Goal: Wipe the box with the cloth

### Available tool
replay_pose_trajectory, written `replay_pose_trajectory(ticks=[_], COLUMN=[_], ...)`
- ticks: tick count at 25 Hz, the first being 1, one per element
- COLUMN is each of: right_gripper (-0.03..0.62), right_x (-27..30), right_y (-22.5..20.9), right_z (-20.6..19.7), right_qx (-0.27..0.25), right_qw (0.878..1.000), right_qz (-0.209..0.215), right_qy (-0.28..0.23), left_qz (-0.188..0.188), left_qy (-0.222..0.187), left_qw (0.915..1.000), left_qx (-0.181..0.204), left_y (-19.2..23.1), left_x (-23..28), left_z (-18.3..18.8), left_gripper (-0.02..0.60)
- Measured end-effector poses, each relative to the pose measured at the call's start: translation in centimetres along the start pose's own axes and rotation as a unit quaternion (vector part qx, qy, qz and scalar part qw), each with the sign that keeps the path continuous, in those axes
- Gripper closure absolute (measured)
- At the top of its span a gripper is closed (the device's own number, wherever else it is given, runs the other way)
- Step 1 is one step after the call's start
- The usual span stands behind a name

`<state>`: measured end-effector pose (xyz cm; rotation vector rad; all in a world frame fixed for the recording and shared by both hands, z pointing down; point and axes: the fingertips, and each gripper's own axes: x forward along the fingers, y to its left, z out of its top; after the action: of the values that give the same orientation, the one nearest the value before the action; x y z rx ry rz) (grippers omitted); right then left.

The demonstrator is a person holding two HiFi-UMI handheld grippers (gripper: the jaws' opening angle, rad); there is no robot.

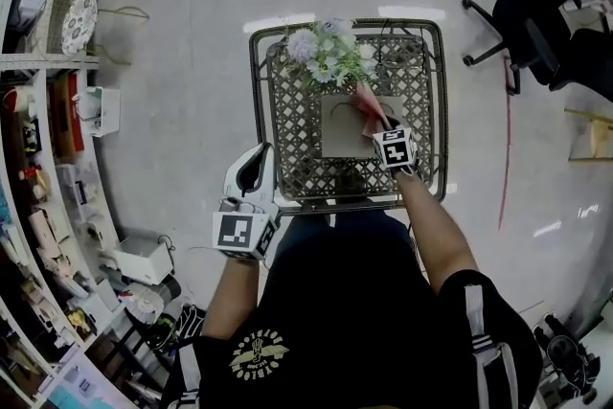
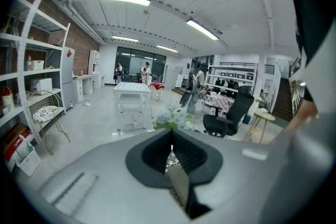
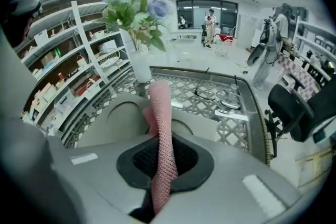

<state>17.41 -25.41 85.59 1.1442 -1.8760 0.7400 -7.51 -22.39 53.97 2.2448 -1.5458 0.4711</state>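
Note:
A flat beige box lies in the middle of a lattice table. My right gripper hovers over the box's right part, shut on a pink mesh cloth. In the right gripper view the cloth stands up out of the closed jaws of the right gripper, with the box just beyond. My left gripper is off the table's left front corner, apart from the box, its jaws together and holding nothing. The left gripper shows only a thin slit in its own view.
A vase of pale flowers stands at the table's far side, just behind the box. Cluttered shelves line the left wall. Black office chairs sit at the right. People stand far off in the room.

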Motion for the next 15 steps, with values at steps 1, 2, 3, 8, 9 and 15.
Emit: replay_pose_trajectory(ticks=[1,2,3,8,9,15], right_gripper=[0.577,0.577,0.577,0.577,0.577,0.577], right_x=[-0.3,-0.7,-1.0,-1.9,-2.3,-2.5], right_y=[-1.1,-2.1,-2.9,-6.2,-7.0,-8.0], right_z=[-0.3,-0.5,-0.8,-3.0,-3.3,-4.3], right_qx=[0.008,0.015,0.020,0.045,0.056,0.083], right_qw=[1.000,1.000,0.999,0.997,0.996,0.993], right_qz=[-0.010,-0.021,-0.032,-0.062,-0.068,-0.081], right_qy=[-0.001,-0.001,0.002,0.018,0.017,0.013], left_qz=[-0.003,-0.008,-0.012,-0.008,-0.015,-0.033], left_qy=[-0.002,-0.003,-0.003,0.003,-0.004,-0.013], left_qw=[1.0000,0.9999,0.9999,1.0000,0.9999,0.9993], left_qx=[0.003,0.006,0.008,0.003,0.006,0.016], left_y=[-0.1,-0.2,-0.2,-0.2,-0.6,-0.9], left_x=[0.2,0.4,0.5,0.3,0.6,0.5], left_z=[0.1,0.2,0.2,0.6,0.8,0.3], left_gripper=[0.581,0.581,0.581,0.581,0.581,0.581])
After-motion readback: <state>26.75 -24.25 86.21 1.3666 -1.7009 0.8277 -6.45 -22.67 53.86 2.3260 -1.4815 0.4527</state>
